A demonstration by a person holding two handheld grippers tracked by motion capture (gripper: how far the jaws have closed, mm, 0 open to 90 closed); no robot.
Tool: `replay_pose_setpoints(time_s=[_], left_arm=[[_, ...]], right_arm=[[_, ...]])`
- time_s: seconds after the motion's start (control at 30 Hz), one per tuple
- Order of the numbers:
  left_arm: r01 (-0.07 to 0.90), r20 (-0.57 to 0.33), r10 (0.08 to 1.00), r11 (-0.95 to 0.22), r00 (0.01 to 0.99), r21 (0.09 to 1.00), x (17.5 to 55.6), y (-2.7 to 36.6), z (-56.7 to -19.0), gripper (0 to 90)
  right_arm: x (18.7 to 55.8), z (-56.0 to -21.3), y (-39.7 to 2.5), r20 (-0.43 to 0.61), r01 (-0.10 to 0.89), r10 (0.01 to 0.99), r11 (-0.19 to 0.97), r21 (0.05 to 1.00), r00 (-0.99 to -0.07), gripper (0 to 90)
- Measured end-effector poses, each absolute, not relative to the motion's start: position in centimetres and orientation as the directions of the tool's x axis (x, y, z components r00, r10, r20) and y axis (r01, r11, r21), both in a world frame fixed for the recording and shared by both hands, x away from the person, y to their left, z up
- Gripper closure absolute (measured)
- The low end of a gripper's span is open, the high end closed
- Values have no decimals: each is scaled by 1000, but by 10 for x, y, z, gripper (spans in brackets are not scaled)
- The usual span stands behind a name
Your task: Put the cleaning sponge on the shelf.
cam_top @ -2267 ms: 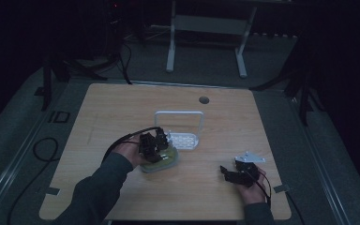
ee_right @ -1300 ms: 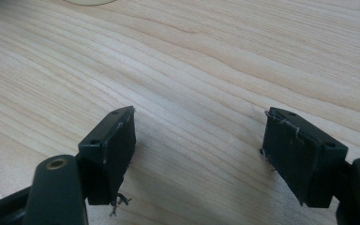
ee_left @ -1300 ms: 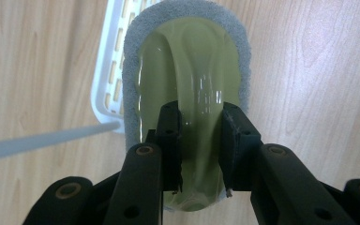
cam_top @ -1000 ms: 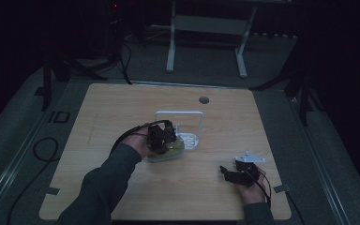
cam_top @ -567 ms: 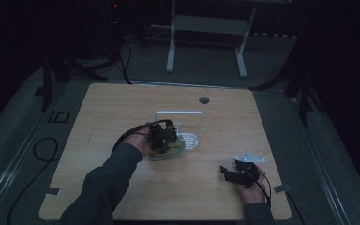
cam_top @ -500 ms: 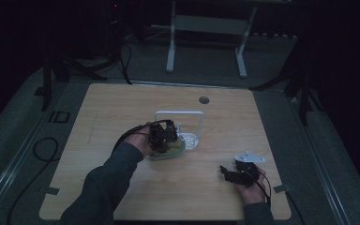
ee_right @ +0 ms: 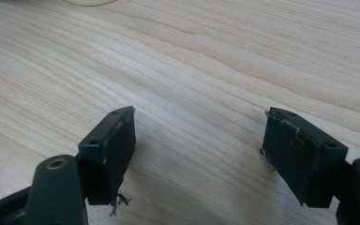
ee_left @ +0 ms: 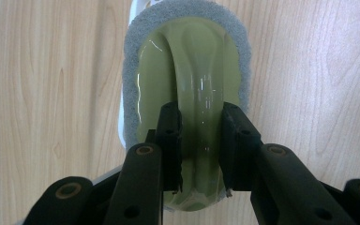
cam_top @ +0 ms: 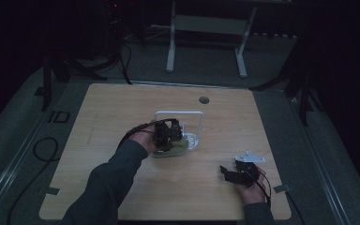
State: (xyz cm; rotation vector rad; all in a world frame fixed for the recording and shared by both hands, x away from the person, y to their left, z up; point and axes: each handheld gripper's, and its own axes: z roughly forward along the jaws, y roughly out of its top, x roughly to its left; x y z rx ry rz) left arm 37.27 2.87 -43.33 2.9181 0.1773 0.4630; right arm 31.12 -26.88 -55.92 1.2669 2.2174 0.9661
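A pale green scrubber (ee_left: 187, 61) with a grey scouring rim lies under my left gripper (ee_left: 200, 117), whose two jaws are shut on its raised green handle. In the high view the left gripper (cam_top: 166, 135) holds the scrubber (cam_top: 178, 146) at the table's middle, right in front of a white wire-framed rack (cam_top: 180, 113) and its white base (cam_top: 194, 139). A sliver of white base (ee_left: 120, 126) peeks out beside the scrubber. My right gripper (cam_top: 234, 173) rests low at the right front of the table. Its jaws (ee_right: 197, 126) stand wide open over bare wood.
The wooden table (cam_top: 122, 117) has a round cable hole (cam_top: 204, 100) near its far edge. Tape marks sit at the front corners (cam_top: 51, 191). Dark floor, cables and a white stand (cam_top: 206, 28) lie beyond the table.
The left gripper has carried the scrubber a little away from the person, up against the white rack. It has held still for the last second. The right gripper has not moved.
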Motion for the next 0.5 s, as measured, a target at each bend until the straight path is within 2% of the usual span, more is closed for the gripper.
replay_pose_setpoints(time_s=[0.23, 0.5], left_arm=[[36, 313, 98, -979, 945, 200, 376, 27, -437, 719], [29, 311, 90, -980, 946, 196, 381, 24, -440, 719]], right_arm=[[311, -559, -269, -8, 582, 864, 346, 736, -503, 252], [311, -559, -269, -9, 581, 864, 347, 736, -504, 252]])
